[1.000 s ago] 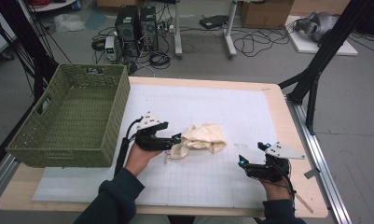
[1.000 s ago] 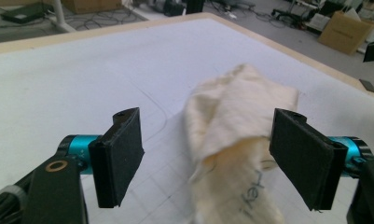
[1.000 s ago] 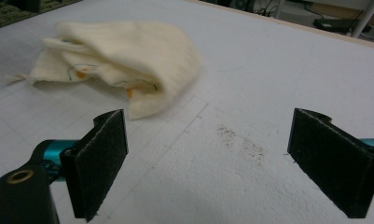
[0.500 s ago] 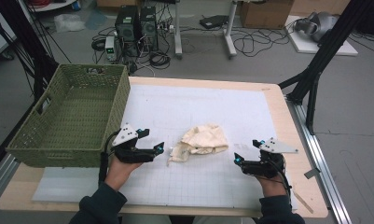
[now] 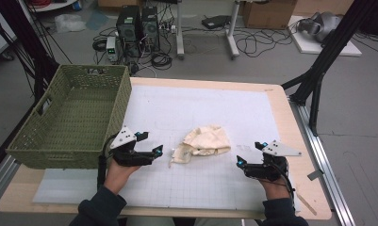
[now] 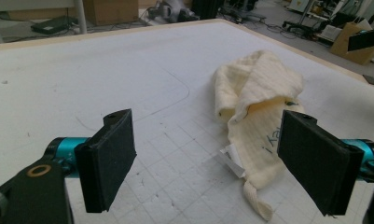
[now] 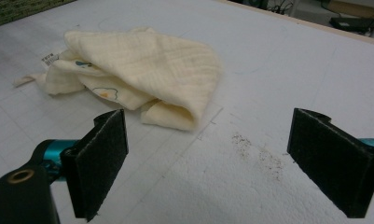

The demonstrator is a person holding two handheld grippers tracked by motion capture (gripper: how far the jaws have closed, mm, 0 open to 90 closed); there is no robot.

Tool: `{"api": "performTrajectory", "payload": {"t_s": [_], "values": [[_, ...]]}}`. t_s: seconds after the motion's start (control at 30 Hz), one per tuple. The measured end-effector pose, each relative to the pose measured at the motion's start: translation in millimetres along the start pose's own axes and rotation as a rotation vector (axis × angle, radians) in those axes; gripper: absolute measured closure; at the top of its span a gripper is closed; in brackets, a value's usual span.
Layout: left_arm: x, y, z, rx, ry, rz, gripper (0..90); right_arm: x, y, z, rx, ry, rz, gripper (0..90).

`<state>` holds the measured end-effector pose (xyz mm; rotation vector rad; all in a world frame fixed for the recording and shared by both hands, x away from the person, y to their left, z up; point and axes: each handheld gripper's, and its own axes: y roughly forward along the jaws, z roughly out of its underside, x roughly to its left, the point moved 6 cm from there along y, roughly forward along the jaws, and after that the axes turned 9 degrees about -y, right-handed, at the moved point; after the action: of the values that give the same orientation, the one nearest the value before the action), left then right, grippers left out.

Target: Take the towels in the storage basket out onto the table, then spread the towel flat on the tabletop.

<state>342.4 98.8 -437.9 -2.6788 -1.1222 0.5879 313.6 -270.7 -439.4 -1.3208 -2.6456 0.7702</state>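
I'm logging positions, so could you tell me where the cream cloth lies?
In the high view, the cream cloth lies crumpled mid-mat, between the left gripper and right gripper, right of the green basket.

**Right gripper view: open jaws before a crumpled cloth**

The right gripper (image 7: 208, 163) held its two black jaws wide apart with nothing between them. Beyond them lay a cream cloth (image 7: 142, 65), crumpled and folded over itself on the white gridded mat (image 7: 278, 70), nearer the left jaw. A small white tag (image 7: 48, 58) showed at its far left edge, and dark specks (image 7: 257, 149) dotted the mat between the jaws
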Motion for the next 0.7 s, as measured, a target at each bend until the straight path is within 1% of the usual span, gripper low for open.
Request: {"api": "performTrajectory", "payload": {"t_s": [0.13,0.27,0.3,0.37,0.43,0.5,0.53,0.57,0.63,0.7], "values": [[1.3,1.3,-1.0,-0.003,-0.007,0.005,20.5,-1.2,0.3,1.0,0.003,-0.002,0.002,11.5],[0.7,2.9,0.9,0.01,-0.007,0.004,20.4,-1.4,-0.7,0.8,-0.001,0.003,0.005,11.5],[1.2,3.8,1.7,0.022,-0.001,0.002,20.6,-1.5,-0.4,0.9,0.002,-0.001,0.005,11.5],[1.9,5.4,3.2,0.033,-0.007,0.0,22.3,-0.7,0.6,1.2,0.006,-0.006,0.004,11.5],[2.1,6.5,4.0,0.04,-0.005,0.012,23.4,-0.7,1.1,1.7,0.01,-0.009,0.003,11.5],[1.9,8.0,4.5,0.048,-0.006,0.024,26.4,-0.6,1.6,2.2,0.016,-0.013,0.003,11.5],[1.5,9.0,4.3,0.048,-0.007,0.029,26.7,0.1,1.2,2.6,0.02,-0.006,0.002,11.5],[0.4,10.3,4.0,0.049,-0.005,0.034,26.9,-0.2,0.9,2.9,0.016,-0.013,0.004,11.5],[-2.2,12.8,4.3,0.054,0.001,0.046,29.1,-0.8,0.4,4.5,0.016,-0.007,0.004,11.5],[-5.3,15.9,6.1,0.069,0.014,0.056,29.2,-1.5,0.7,5.0,0.019,-0.006,0.003,11.5]]}}
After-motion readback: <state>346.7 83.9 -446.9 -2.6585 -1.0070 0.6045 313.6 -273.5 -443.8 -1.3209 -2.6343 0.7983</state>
